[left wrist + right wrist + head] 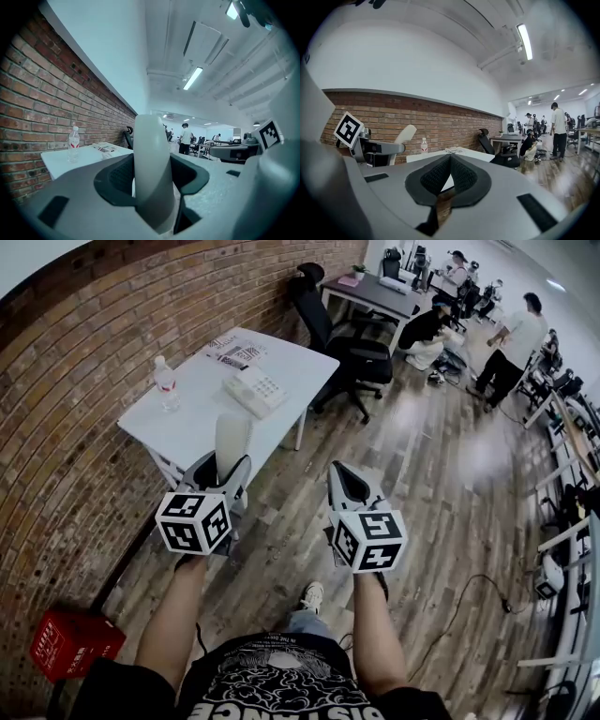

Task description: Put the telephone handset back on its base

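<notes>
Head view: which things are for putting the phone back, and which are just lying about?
For the job: handset, held in the left gripper; base on the table.
Lying about: bottle, papers, chair, red crate.

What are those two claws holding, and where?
The left gripper clamps the white telephone handset near its lower end, upright. The right gripper holds nothing, jaws together.

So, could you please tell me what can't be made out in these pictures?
Lower end of the handset: left gripper view, sunk inside the left tool.
Cradle of the telephone base: head view, too small.
Print on the papers: head view, too small.
Label of the bottle: every view, too small.
</notes>
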The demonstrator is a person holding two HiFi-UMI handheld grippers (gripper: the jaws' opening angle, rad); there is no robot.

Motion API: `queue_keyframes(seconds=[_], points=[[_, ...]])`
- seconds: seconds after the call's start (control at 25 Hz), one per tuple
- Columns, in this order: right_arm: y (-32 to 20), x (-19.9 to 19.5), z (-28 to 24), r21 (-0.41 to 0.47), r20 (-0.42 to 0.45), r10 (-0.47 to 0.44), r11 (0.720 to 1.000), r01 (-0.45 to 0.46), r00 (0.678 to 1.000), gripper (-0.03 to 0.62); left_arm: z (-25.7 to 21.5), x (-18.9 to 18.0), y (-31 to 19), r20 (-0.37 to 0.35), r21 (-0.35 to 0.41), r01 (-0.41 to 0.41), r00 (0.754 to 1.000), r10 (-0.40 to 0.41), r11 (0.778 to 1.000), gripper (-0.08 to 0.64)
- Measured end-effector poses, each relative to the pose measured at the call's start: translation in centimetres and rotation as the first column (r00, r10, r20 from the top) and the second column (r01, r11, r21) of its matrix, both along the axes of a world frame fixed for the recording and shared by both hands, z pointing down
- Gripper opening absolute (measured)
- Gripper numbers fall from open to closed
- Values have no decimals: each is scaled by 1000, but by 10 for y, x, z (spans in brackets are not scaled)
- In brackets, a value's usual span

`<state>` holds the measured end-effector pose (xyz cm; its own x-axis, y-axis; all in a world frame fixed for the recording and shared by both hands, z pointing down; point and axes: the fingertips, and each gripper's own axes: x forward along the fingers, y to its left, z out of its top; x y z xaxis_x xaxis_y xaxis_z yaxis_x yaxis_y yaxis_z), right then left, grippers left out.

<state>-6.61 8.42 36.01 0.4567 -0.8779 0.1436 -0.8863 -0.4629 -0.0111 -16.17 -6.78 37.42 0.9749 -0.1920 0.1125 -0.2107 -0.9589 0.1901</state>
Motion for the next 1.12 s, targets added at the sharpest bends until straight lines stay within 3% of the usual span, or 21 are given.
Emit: queue_keyframes(seconds=[0.44,0.68,1.12], points=[[-36,125,4,1,36,-137,991,137,990,0,5,109,-22,36,-12,130,991,-130,991,221],[-54,159,11,-8,57,-221,975,222,974,0,10,134,-30,56,-17,210,976,-208,978,221],[-81,179,19,-5,69,-329,944,331,942,0,16,145,-44,71,-15,312,948,-311,950,221]])
